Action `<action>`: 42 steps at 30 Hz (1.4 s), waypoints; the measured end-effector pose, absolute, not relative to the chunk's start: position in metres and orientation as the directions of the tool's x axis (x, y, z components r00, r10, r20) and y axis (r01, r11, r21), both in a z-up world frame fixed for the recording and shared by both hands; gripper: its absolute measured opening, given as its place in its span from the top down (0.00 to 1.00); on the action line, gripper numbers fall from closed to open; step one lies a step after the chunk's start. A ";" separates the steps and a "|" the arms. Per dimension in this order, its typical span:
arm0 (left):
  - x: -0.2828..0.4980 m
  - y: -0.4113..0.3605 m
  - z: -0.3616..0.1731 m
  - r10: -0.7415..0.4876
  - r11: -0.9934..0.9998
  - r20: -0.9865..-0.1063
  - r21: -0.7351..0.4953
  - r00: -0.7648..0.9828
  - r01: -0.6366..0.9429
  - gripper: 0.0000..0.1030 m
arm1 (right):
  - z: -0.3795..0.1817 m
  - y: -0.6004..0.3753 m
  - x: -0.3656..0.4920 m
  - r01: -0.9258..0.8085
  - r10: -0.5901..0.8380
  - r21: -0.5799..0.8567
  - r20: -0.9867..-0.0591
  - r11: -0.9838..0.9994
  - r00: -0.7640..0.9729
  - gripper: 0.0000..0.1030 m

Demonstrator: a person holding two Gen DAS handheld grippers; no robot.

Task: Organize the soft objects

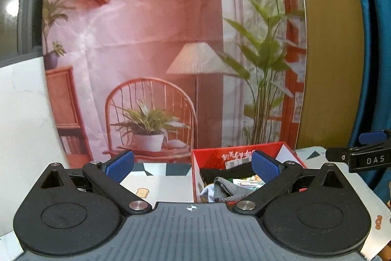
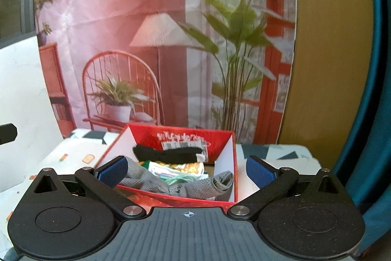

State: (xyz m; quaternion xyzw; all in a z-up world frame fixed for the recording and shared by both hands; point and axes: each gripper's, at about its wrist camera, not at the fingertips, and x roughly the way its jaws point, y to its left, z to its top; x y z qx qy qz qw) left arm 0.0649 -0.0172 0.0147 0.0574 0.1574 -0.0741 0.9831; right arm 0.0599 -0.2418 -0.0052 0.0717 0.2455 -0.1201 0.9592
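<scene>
Behind, a pink printed backdrop cloth [image 1: 151, 40] picturing a lamp, chair and plants; below, a white patterned tablecloth [image 2: 73, 153].

In the left wrist view the left gripper's [image 1: 193, 166] right finger hides part of the red box [image 1: 234, 153]; the right gripper [image 1: 361, 153] is cut off by the frame edge. The print on the box's inner wall is too blurred to read
</scene>
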 end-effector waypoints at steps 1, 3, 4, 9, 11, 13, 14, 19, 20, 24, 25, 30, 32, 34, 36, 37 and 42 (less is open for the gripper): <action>0.060 -0.017 0.016 -0.129 0.983 -0.315 0.085 0.940 0.163 0.00 | 0.000 -0.239 0.052 0.263 -0.196 0.080 -0.473 0.962 0.859 0.00; 0.049 -0.015 0.019 -0.135 0.984 -0.309 0.067 0.941 0.163 0.00 | 0.007 -0.236 0.038 0.254 -0.185 0.099 -0.448 0.962 0.875 0.00; 0.045 -0.016 0.019 -0.137 0.985 -0.309 0.059 0.941 0.162 0.00 | 0.010 -0.235 0.031 0.250 -0.179 0.110 -0.438 0.962 0.881 0.00; 0.031 -0.016 0.018 -0.131 0.987 -0.306 0.053 0.943 0.154 0.00 | 0.016 -0.229 0.003 0.263 -0.197 0.113 -0.405 0.958 0.893 0.00; 0.030 -0.016 0.015 -0.128 0.987 -0.302 0.053 0.945 0.150 0.00 | 0.017 -0.227 -0.006 0.277 -0.212 0.115 -0.395 0.954 0.894 0.00; 0.028 -0.016 0.013 -0.130 0.987 -0.303 0.049 0.944 0.152 0.00 | 0.016 -0.227 -0.014 0.296 -0.229 0.123 -0.384 0.947 0.894 0.00; 0.028 -0.015 0.013 -0.133 0.987 -0.304 0.049 0.943 0.155 0.00 | 0.015 -0.227 -0.018 0.303 -0.238 0.126 -0.375 0.944 0.896 0.00; 0.030 -0.016 0.012 -0.129 0.987 -0.305 0.056 0.943 0.153 0.00 | 0.013 -0.227 -0.024 0.319 -0.258 0.106 -0.383 0.942 0.887 0.00; 0.029 -0.016 0.012 -0.129 0.987 -0.305 0.053 0.944 0.152 0.00 | 0.013 -0.226 -0.024 0.322 -0.261 0.103 -0.385 0.941 0.885 0.00; 0.029 -0.013 0.011 -0.124 0.988 -0.309 0.050 0.943 0.146 0.00 | 0.011 -0.226 -0.022 0.317 -0.257 0.099 -0.390 0.943 0.884 0.00; 0.030 -0.012 0.011 -0.122 0.988 -0.311 0.049 0.943 0.144 0.00 | 0.011 -0.226 -0.021 0.319 -0.259 0.095 -0.393 0.943 0.882 0.00; 0.032 -0.011 0.009 -0.115 0.990 -0.318 0.044 0.941 0.136 0.00 | 0.009 -0.224 -0.018 0.330 -0.273 0.081 -0.398 0.940 0.876 0.00; 0.033 -0.011 0.008 -0.111 0.990 -0.322 0.041 0.940 0.132 0.00 | 0.008 -0.223 -0.016 0.331 -0.276 0.074 -0.400 0.941 0.874 0.00; 0.033 -0.011 0.007 -0.107 0.991 -0.327 0.040 0.939 0.127 0.00 | 0.008 -0.222 -0.016 0.332 -0.278 0.069 -0.401 0.941 0.873 0.00; 0.034 -0.010 0.007 -0.105 0.991 -0.331 0.038 0.938 0.124 0.00 | 0.007 -0.221 -0.015 0.333 -0.280 0.067 -0.402 0.941 0.872 0.00; 0.034 -0.009 0.006 -0.105 0.992 -0.333 0.036 0.937 0.124 0.00 | 0.007 -0.221 -0.015 0.333 -0.280 0.068 -0.402 0.940 0.872 0.00; 0.035 -0.009 0.006 -0.104 0.992 -0.338 0.031 0.935 0.122 0.00 | 0.007 -0.222 -0.015 0.332 -0.279 0.068 -0.402 0.941 0.872 0.00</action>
